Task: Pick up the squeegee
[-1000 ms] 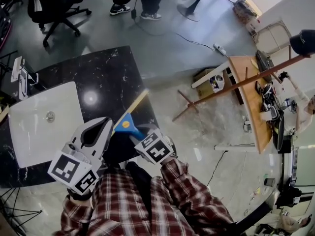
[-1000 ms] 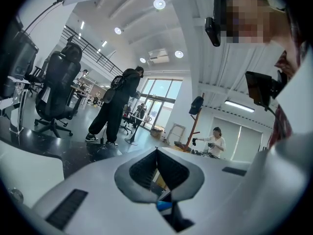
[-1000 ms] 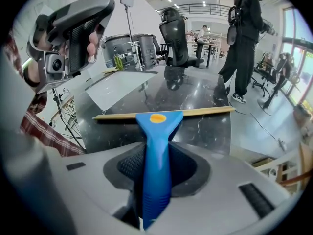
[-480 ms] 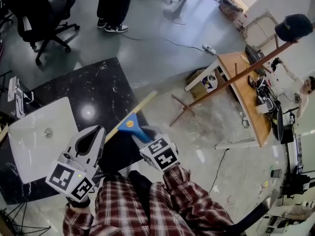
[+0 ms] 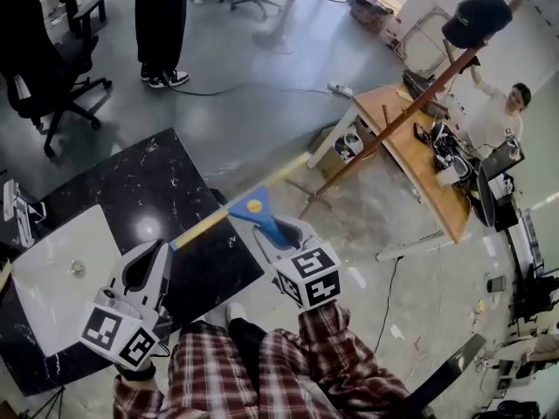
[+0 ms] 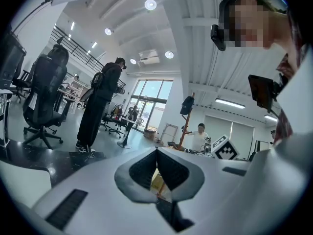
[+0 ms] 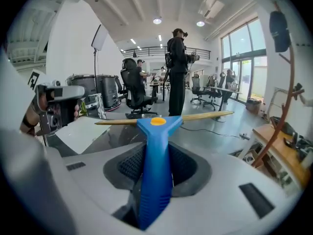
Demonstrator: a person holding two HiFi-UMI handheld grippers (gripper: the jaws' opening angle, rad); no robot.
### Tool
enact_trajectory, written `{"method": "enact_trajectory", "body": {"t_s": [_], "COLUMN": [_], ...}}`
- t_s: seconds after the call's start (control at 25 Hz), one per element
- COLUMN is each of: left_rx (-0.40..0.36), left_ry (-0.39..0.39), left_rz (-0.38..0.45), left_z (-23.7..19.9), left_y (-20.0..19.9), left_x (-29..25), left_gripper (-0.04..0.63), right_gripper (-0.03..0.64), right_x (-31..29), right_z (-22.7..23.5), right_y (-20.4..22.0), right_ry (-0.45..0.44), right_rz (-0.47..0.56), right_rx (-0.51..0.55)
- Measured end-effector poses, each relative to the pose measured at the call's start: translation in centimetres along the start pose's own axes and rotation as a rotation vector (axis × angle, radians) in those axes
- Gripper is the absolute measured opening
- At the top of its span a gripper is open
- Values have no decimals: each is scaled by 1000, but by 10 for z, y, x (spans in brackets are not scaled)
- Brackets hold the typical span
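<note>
I see the right gripper (image 5: 278, 232) at the centre of the head view, its jaws pinching the blue plastic handle of the squeegee (image 5: 255, 208). The tool's long yellow blade runs diagonally from lower left to upper right, clear of the glossy black marble tabletop (image 5: 166, 190) below it. In the right gripper view, the squeegee (image 7: 155, 165) stands straight up the middle of the frame. The ribbed pads of the right gripper (image 7: 156, 163) press against both sides of the handle, and the blade lies crosswise above them, with a round yellow cap where handle and blade meet.

The left gripper (image 5: 147, 260) sits at the lower left of the head view, over the tabletop's edge and apart from the squeegee. In its own view the left gripper (image 6: 157, 168) has its jaws pressed together at the tips, with nothing between them.

A white square slab (image 5: 52, 269) lies on the tabletop at the left edge. At the upper right, a slanted wooden coat stand carries a dark cap (image 5: 476, 16) beside a wooden desk (image 5: 419, 155). A person in dark trousers (image 5: 162, 24) stands at the top left.
</note>
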State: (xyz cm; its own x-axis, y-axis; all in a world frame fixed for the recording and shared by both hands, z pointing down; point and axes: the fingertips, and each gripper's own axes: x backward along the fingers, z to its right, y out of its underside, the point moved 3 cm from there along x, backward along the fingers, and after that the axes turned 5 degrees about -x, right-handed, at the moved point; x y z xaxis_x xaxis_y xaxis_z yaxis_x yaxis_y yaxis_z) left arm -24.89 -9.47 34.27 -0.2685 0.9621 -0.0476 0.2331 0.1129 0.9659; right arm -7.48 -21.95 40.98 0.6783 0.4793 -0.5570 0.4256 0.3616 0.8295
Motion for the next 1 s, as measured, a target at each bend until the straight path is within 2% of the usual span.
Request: {"method": "enact_trajectory", "body": {"t_s": [0.24,0.48,1.0], "left_rx": [-14,-20,-32], "left_ry": [19,41,34], "left_rz": [-4,-15,-29], "left_z": [10,23,31], "left_y": [-1,1,0], "left_x": [-4,-13,-21], "left_gripper": [11,11,11], "right_gripper": [138,138,138], "right_x": [42,74,78], "right_z": [10,13,12], "right_y": [-27,-53,-62], "right_ry": [40,24,-54], "right_rz": [160,295,365], "right_rx": [-54,-89,-145]}}
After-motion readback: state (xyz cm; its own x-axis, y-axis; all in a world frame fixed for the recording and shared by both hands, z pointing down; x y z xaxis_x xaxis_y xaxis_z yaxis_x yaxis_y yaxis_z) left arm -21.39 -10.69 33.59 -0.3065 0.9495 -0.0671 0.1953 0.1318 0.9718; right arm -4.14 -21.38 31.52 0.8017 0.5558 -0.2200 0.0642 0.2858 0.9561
